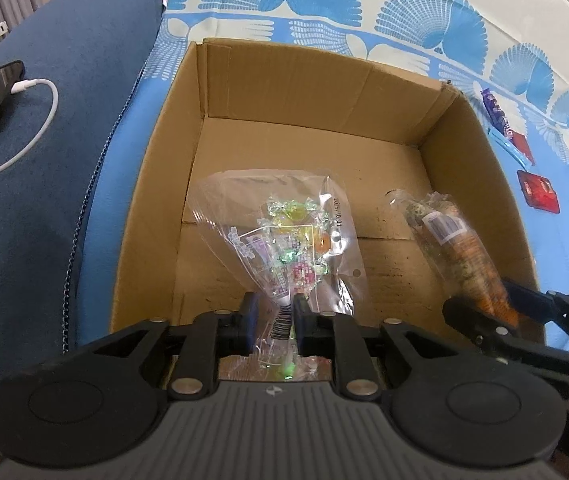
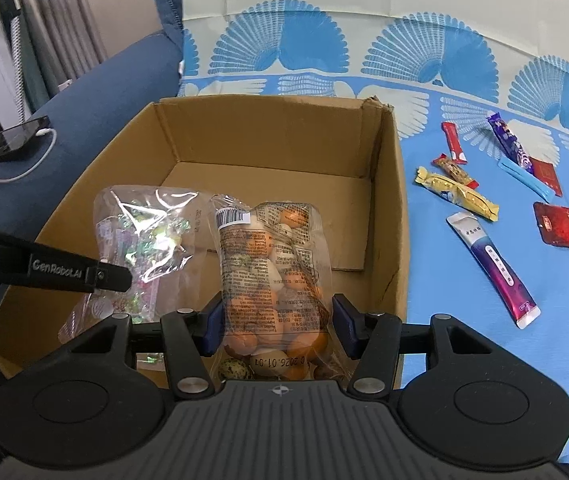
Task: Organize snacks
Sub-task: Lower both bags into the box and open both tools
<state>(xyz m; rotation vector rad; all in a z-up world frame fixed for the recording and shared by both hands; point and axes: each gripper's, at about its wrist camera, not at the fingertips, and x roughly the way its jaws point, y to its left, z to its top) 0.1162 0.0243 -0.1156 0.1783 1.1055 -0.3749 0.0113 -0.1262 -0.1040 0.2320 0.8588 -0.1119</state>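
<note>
Snacks go in the cardboard box [image 2: 388, 208]: left gripper [image 1: 274, 322] stands slack around the candy bag [image 1: 280, 236]; right gripper [image 2: 276, 326] clamps the egg bag [image 2: 272, 264], which should be lowered near the front edge before release.

The cardboard box [image 2: 384, 200] stands open-topped on the blue patterned cloth, its flaps folded flat on the floor inside. Over it, between the left fingers [image 1: 249, 320], hangs a clear bag of wrapped candies [image 1: 284, 236], its barcoded lower end in the gap; whether the pads press the film is hard to tell. Between the right fingers [image 2: 212, 320] sits a printed clear bag of speckled and orange-brown eggs [image 2: 272, 264], upright, a barcode label at its top. Beyond the right fingers and to their right, outside the box, small packets lie scattered on the cloth: a purple-and-white stick [image 2: 492, 264], a yellow bar [image 2: 456, 192], a red pouch [image 2: 563, 226].
</note>
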